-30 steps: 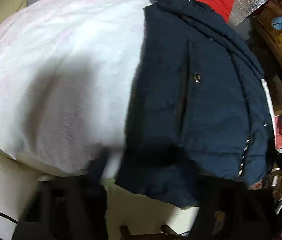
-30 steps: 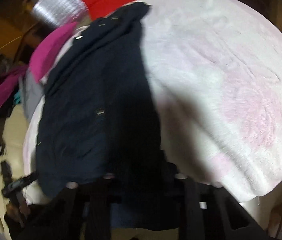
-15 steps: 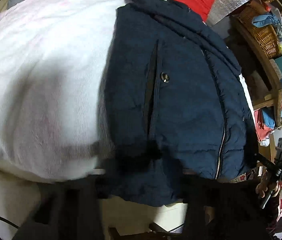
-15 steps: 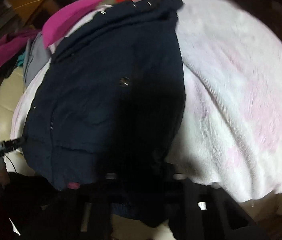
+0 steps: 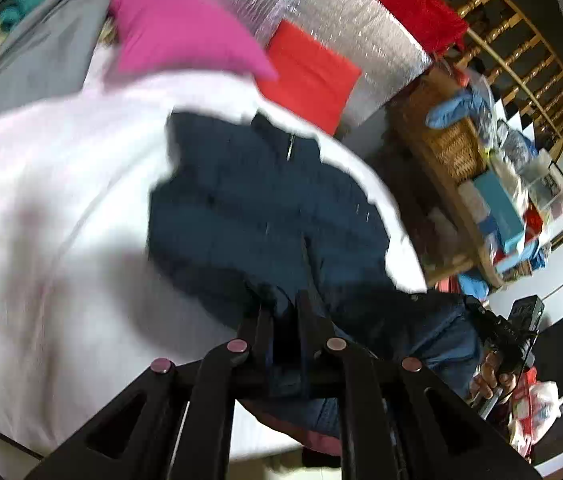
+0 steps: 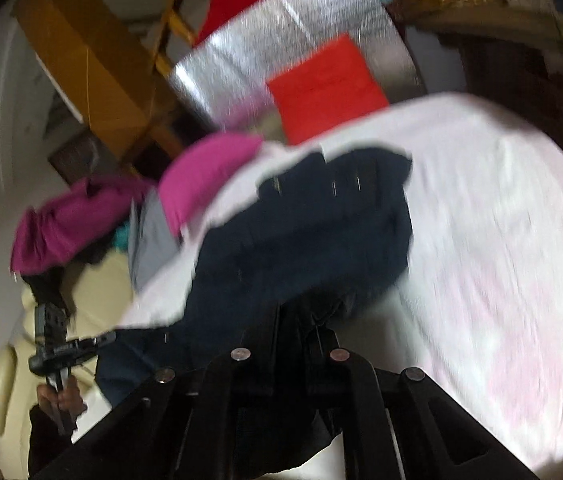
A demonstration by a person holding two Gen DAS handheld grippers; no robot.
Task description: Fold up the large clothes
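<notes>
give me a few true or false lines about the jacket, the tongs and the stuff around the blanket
1. Both tongs are shut on the navy jacket. True: left tongs and right tongs each pinch its near edge.
2. The jacket lies on a white-pink blanket. True.
3. The jacket is bright red. False: it is navy; the red cloth lies beyond the blanket.
4. A pink garment sits at the blanket's far edge. True.
5. The left tongs are wide open. False: shut on fabric.

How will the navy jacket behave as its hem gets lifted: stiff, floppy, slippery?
Probably floppy: the navy jacket sags between the left gripper and the right gripper. Its padded bulk suggests soft, uneven folds. The white blanket may drag on it.
</notes>
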